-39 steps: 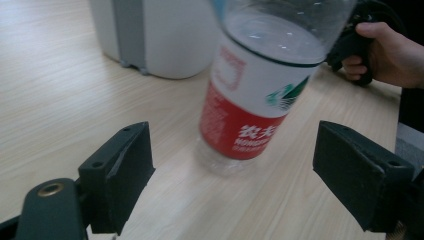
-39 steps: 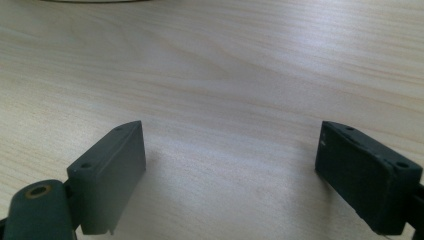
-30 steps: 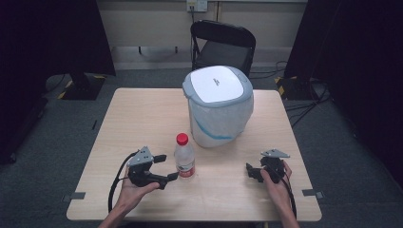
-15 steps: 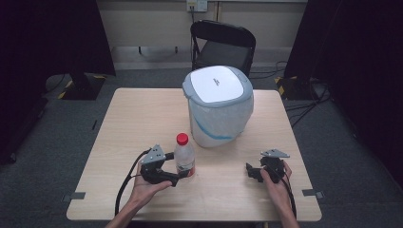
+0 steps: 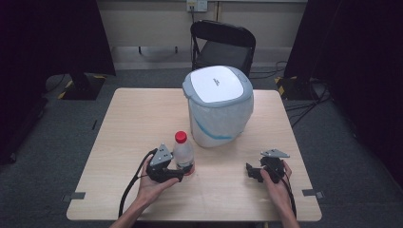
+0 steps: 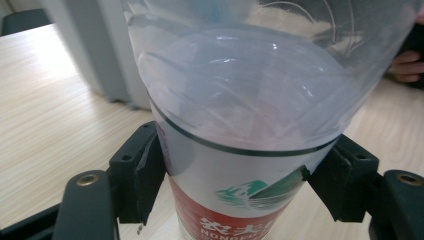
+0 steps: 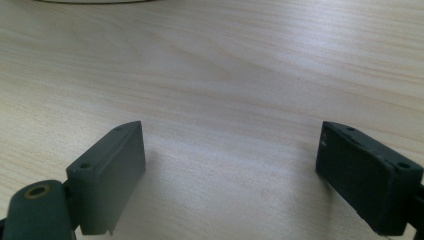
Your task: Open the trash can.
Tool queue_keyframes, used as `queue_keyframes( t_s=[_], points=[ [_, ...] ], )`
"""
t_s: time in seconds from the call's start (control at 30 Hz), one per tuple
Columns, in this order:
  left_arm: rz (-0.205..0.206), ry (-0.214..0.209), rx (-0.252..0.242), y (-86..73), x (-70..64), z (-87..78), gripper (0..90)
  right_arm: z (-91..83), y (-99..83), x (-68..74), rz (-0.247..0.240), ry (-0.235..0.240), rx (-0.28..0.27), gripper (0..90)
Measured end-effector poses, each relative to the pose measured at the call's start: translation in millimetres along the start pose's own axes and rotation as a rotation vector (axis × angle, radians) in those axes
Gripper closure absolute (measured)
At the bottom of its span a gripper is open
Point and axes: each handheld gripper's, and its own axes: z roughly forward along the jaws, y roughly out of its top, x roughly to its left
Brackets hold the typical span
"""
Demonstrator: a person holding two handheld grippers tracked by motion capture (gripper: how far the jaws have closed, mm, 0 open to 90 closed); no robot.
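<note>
Now my left claw (image 5: 183, 172) clasps the bottle (image 5: 183, 153) at its label; squeeze gently, lift upright; right claw (image 5: 252, 172) rests released.

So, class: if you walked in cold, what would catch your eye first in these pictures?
The white lidded bin with its bag liner, standing mid-table toward the far side. Next, the clear bottle with the red cap just in front of it, upright, with the left tool closed around its label. The right tool rests open over bare table at the near right.
</note>
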Motion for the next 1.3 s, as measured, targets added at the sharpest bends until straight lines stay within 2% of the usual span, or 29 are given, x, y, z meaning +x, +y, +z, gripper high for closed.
queue_keyframes(
  t_s=[0.1,0.13,0.17,0.23,0.27,0.3,0.33,0.37,0.43,0.53,0.63,0.73,0.77,0.8,0.83,0.93,1.07,1.3],
  points=[
    [-0.014,0.034,0.007,-4.5,12.5,-10.8,29.1,0.0,0.0,0.1,0.001,0.0,0.001,11.2],
    [-0.014,0.034,0.007,-4.5,12.5,-10.8,29.2,0.0,0.0,0.1,0.001,0.0,0.001,11.2],
    [-0.032,0.066,0.004,-9.6,21.6,-19.7,29.2,0.0,0.0,0.0,0.0,0.0,0.0,11.2],
    [-0.039,0.095,0.014,-13.2,32.8,-29.0,29.2,0.0,0.0,0.1,0.001,0.0,0.001,11.2],
    [-0.039,0.095,0.014,-13.2,32.8,-29.0,29.2,0.0,0.0,0.0,0.0,0.0,0.0,11.2],
    [-0.057,0.123,0.016,-16.8,42.7,-36.9,29.2,0.0,0.0,0.1,0.0,0.0,0.0,11.2],
    [-0.057,0.123,0.016,-16.8,42.7,-36.9,29.2,0.0,0.0,0.0,0.0,0.0,0.0,11.2],
    [-0.073,0.145,0.017,-20.2,51.7,-43.8,29.2,0.0,0.0,0.1,0.001,0.0,0.001,11.2],
    [-0.076,0.165,0.021,-23.0,59.9,-50.1,29.2,0.0,0.0,0.0,0.0,0.0,0.0,11.2],
    [-0.094,0.185,0.015,-26.1,67.4,-54.7,29.3,0.1,0.1,0.4,0.002,-0.001,0.0,11.1],
    [-0.116,0.234,0.01,-30.3,82.2,-61.1,29.3,0.2,0.3,0.4,0.003,0.001,0.002,10.9],
    [-0.133,0.247,0.001,-32.1,89.2,-61.8,29.2,0.2,0.3,0.4,0.003,0.001,0.002,10.9],
    [-0.135,0.264,-0.001,-32.7,91.9,-61.8,29.2,0.2,0.3,0.4,0.003,0.001,0.002,10.9],
    [-0.155,0.269,-0.011,-33.7,96.8,-60.9,29.1,0.3,0.3,0.3,0.002,0.001,0.001,10.9],
    [-0.157,0.276,-0.012,-33.5,99.1,-60.3,29.0,0.2,0.4,0.4,0.002,0.001,0.002,10.8],
    [-0.143,0.288,0.004,-30.1,104.4,-56.3,29.2,0.3,0.5,0.4,0.003,0.001,0.002,10.6],
    [-0.154,0.292,0.009,-27.3,111.9,-52.1,29.1,0.9,0.9,0.7,0.006,0.0,0.002,10.6],
    [-0.165,0.278,0.016,-27.1,113.2,-53.0,27.6,0.9,1.0,0.7,0.006,0.0,0.002,10.6]
  ],
)
